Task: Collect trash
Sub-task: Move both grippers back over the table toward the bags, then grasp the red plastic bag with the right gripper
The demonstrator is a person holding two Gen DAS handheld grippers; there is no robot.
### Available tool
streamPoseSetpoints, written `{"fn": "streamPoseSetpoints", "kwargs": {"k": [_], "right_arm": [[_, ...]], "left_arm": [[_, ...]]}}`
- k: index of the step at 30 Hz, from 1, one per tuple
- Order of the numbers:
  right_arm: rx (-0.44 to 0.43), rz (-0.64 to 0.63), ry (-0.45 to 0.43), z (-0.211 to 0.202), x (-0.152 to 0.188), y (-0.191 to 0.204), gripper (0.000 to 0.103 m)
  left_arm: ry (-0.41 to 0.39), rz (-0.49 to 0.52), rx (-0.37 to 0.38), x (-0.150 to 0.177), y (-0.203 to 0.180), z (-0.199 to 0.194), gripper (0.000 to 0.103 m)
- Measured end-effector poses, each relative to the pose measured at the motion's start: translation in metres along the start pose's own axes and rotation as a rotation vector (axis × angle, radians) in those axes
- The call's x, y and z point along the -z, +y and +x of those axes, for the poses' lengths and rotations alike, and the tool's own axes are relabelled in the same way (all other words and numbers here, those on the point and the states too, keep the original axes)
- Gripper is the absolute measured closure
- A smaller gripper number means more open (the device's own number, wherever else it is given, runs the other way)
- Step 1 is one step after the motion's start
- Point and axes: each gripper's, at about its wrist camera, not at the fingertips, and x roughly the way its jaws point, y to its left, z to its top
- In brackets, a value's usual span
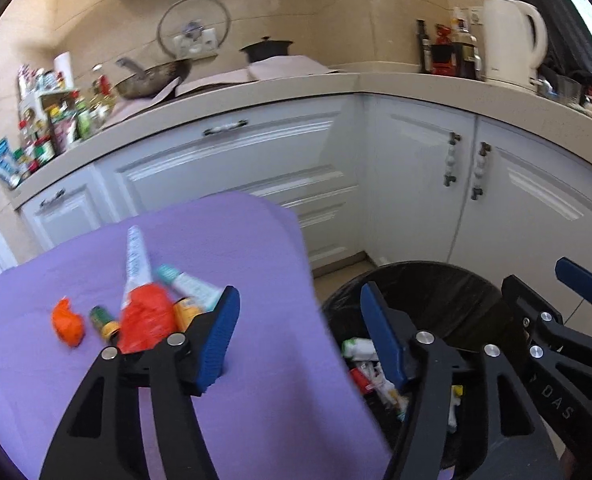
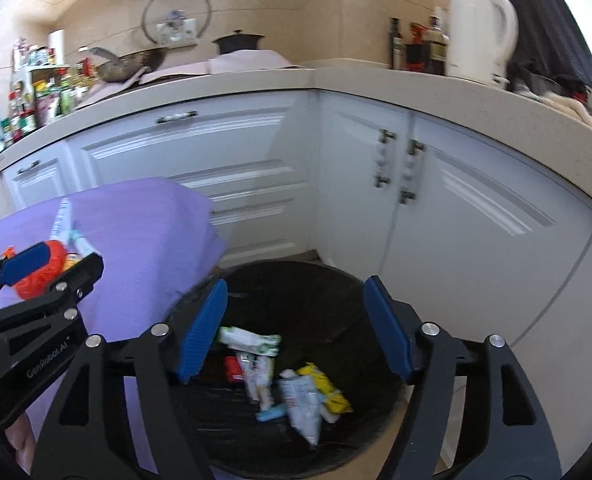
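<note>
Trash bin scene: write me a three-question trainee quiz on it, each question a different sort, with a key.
1. True or false: the right gripper is clamped on a wrapper.
2. Multiple choice: the bin is lined with a bag that is A) white B) black C) blue.
3. Fill in: the red bag and the tubes not yet binned lie on a ____ cloth.

Key: 1. False; its pads stand apart over the bin with nothing between them. 2. B. 3. Purple.
</note>
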Motion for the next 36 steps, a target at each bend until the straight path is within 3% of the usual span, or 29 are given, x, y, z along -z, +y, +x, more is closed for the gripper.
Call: {"fn": "streamPoseSetpoints", "kwargs": {"k": [10, 12, 19, 30, 36], "right_arm": [[-0.158, -0.108, 0.004, 0.006, -0.014, 0.095, 0.028], [-0.178, -0.136, 0.016, 0.011, -0.017, 0.113, 0.037], [-0.250, -0.169, 0.079, 0.026, -0.023, 0.159, 0.045], [-0.335, -0.226, 0.105, 0.020, -0.018, 0.213, 0.046], [-0.357, -0.271, 0.150, 0.027, -0.011, 0.235, 0.046]], "left_arm": [[0.054, -0.098, -0.184, 0.033, 0.102, -0.026, 0.038], [0.070, -0.131, -0.233, 0.041, 0.128, -0.032, 0.037], [0.107, -0.205, -0.368, 0.065, 0.200, -0.045, 0.036], [0.129, -0.296, -0.497, 0.090, 0.273, -0.061, 0.036], [0.132, -0.335, -0.503, 0.096, 0.287, -0.063, 0.036]]}}
